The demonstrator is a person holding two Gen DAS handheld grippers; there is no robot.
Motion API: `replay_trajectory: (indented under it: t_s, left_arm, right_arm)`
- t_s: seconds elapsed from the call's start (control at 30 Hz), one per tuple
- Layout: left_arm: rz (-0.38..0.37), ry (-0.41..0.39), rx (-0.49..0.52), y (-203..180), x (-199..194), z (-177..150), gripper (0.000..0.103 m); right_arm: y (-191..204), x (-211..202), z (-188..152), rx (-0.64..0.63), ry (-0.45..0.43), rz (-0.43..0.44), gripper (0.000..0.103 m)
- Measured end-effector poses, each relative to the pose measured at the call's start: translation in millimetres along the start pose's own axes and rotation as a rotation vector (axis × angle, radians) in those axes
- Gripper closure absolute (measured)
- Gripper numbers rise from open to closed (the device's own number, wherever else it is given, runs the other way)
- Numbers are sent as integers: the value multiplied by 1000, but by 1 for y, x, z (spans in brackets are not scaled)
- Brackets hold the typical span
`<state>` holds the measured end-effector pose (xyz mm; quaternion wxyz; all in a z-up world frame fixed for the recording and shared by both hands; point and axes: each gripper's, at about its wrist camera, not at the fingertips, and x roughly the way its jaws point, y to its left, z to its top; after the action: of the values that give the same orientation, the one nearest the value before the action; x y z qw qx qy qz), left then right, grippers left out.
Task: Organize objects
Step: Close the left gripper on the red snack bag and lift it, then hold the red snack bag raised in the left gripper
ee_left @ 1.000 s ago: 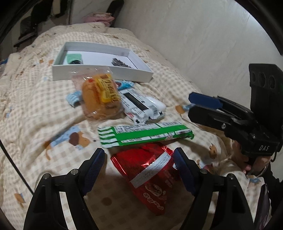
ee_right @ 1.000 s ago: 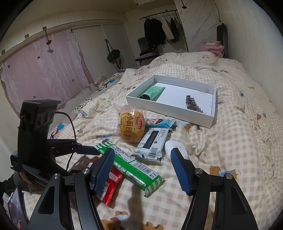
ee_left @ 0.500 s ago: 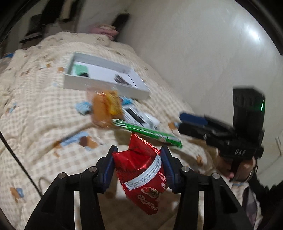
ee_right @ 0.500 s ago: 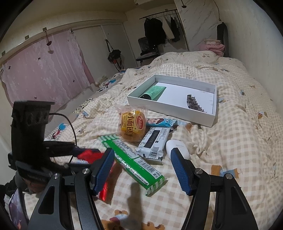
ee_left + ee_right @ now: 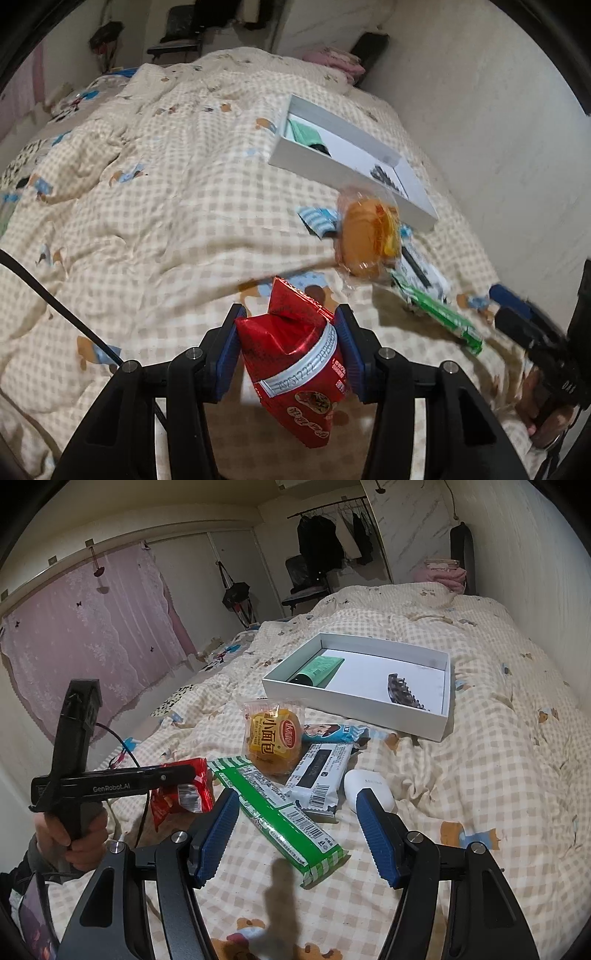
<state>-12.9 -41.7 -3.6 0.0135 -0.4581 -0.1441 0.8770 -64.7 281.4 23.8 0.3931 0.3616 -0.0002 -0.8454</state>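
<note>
My left gripper (image 5: 288, 332) is shut on a red snack bag (image 5: 295, 365), lifted clear of the checked bedspread; the right wrist view shows the same red snack bag (image 5: 184, 790) in the left gripper (image 5: 177, 775) at the left. My right gripper (image 5: 295, 830) hangs open over the bed with nothing between its fingers. Below it lie a long green packet (image 5: 280, 816), a white-and-black packet (image 5: 321, 771), a white case (image 5: 369, 786) and a bagged yellow bun (image 5: 273, 738). Further back stands a white box (image 5: 369, 709) holding a green tube (image 5: 317, 670) and a dark hair clip (image 5: 402, 694).
A blue-and-white wrapper (image 5: 336, 733) lies between the bun and the box. The wall (image 5: 535, 572) runs along the bed's right side. A pink curtain (image 5: 85, 635) hangs at the left, with clothes and a chair (image 5: 306, 576) beyond the bed. A black cable (image 5: 55, 310) trails from the left gripper.
My left gripper shut on the red snack bag, raised it off the bedspread and rolled while swinging to the left. The right gripper kept still and open.
</note>
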Motion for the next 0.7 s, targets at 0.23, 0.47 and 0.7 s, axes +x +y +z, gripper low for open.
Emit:
replay_trajectory:
  t_s: [0.23,0.47,0.7]
  left_arm:
    - [-47,84,102,-7,6,0,47]
    - [-112,132,174,2,-3,2,37]
    - [-117,141,227,5,-9,4,31]
  right_arm:
    - [-1,-1,0,5,0,6,36]
    - [-5,2,-1,24,5,27,36]
    - [-7,3,0,36,8,35,36]
